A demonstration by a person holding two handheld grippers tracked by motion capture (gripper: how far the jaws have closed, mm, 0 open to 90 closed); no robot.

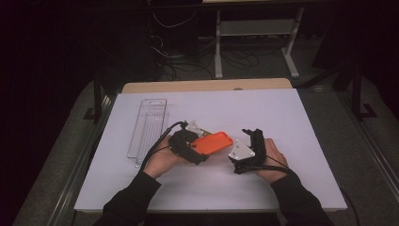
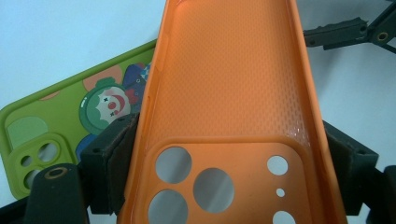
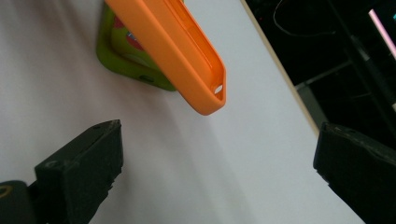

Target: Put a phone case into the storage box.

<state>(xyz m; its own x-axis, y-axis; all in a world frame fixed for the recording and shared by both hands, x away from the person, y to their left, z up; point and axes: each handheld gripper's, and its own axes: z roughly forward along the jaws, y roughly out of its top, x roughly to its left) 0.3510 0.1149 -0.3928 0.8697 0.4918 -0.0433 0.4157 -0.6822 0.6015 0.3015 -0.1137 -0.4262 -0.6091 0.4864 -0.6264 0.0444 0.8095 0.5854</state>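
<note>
An orange phone case (image 1: 215, 142) hangs tilted above the white table (image 1: 282, 113), its hollow side up, with my left gripper (image 1: 197, 146) shut on its camera-hole end. In the left gripper view the orange case (image 2: 224, 93) is clamped across its width by my left gripper (image 2: 224, 161). Under it on the table lies a green phone case (image 2: 60, 126) with a clown print. My right gripper (image 1: 251, 134) rests just right of the orange case. In its own view my right gripper (image 3: 219, 172) is wide open and holds nothing, facing the orange case (image 3: 177, 51) and the green case (image 3: 122, 53).
A long clear plastic tray (image 1: 149, 123) lies at the table's left, beyond my left hand. The table's far edge (image 1: 207, 85) shows bare wood, with cables and a stand's legs on the dark floor behind. One jaw of the other gripper (image 2: 345, 32) shows far off.
</note>
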